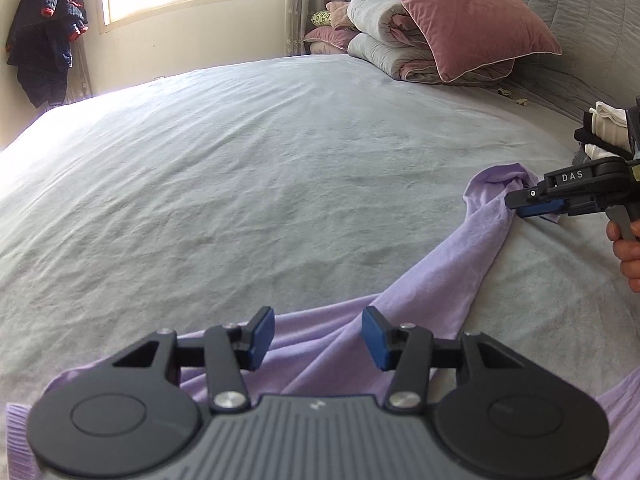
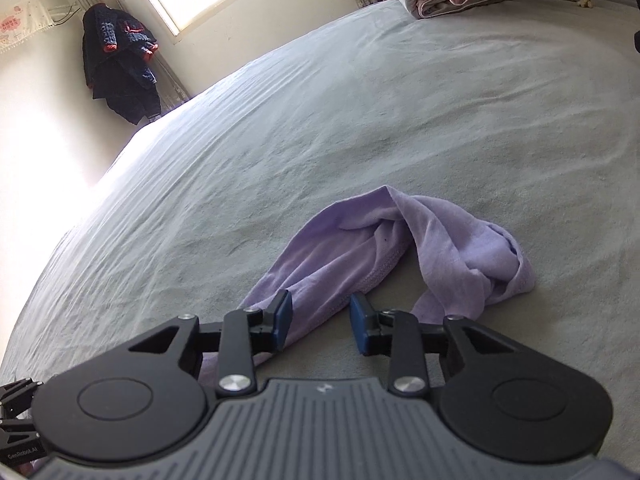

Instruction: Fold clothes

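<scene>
A lilac long-sleeved garment lies crumpled on the grey bed sheet. Its body is spread under my left gripper, which hangs just above the cloth with its blue pads apart and nothing pinched. One sleeve runs off to the right and ends in a bunched loop. My right gripper sits low over that sleeve. A strip of the sleeve lies between its pads, close to the left one, and the pads do not press on it. In the left wrist view the right gripper shows at the right edge, tips at the bunched cloth.
A pink pillow leans on a folded quilt at the head of the bed. A stack of folded clothes sits by the right edge. A person's hand holds the right gripper. A dark jacket hangs in the corner.
</scene>
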